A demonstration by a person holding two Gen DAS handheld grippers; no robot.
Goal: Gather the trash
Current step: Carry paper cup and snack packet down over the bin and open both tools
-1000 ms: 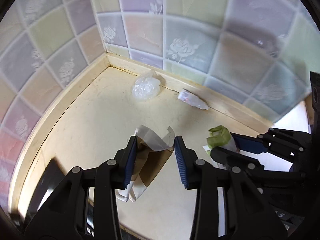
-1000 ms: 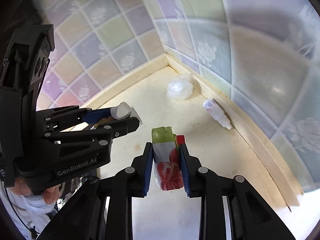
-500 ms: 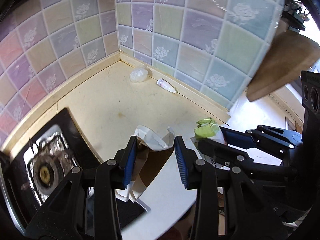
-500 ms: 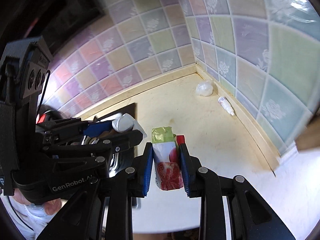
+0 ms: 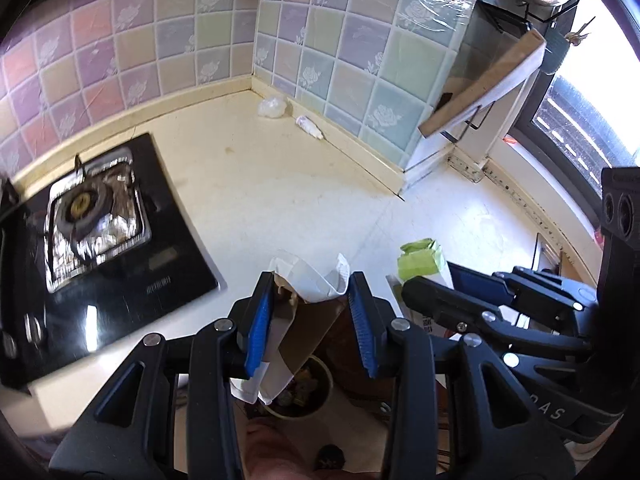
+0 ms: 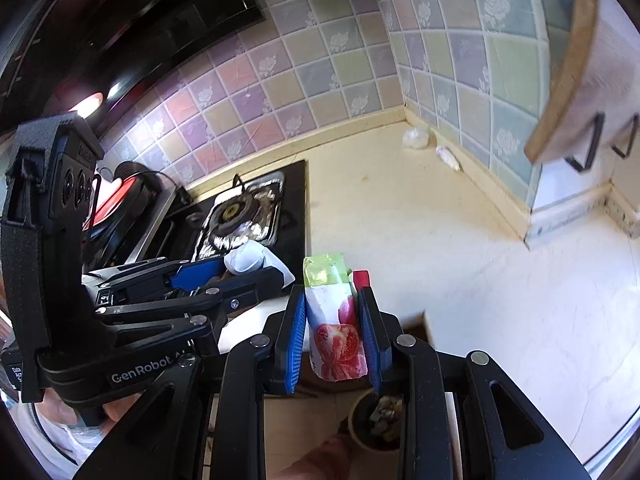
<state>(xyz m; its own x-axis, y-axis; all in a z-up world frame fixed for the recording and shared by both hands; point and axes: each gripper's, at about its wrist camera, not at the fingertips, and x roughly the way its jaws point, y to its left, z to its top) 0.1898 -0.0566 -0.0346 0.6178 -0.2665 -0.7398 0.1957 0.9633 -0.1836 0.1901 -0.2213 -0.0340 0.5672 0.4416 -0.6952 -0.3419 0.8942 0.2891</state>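
Note:
My left gripper (image 5: 311, 280) is shut on a crumpled white and brown paper wrapper (image 5: 308, 292), held past the counter's front edge. My right gripper (image 6: 331, 294) is shut on a small white carton (image 6: 334, 332) with a red fruit picture and a green top. Each gripper shows in the other's view: the right gripper (image 5: 432, 280) with the carton's green top (image 5: 420, 258), the left gripper (image 6: 240, 272) with the paper (image 6: 250, 260). A round bin (image 5: 320, 372) holding trash stands on the floor below both. A clear plastic wad (image 5: 272, 106) and a small white tube (image 5: 309, 127) lie in the far corner.
A black gas stove (image 5: 88, 216) with foil around its burner fills the counter's left side. A wooden board (image 5: 480, 80) hangs on a rack at the right, by a window. The pale countertop (image 5: 280, 184) ends in tiled walls.
Both grippers have pulled back from the tiled corner and out past the counter's edge, each keeping its grip. The stove, the board and the bin below have come into view.

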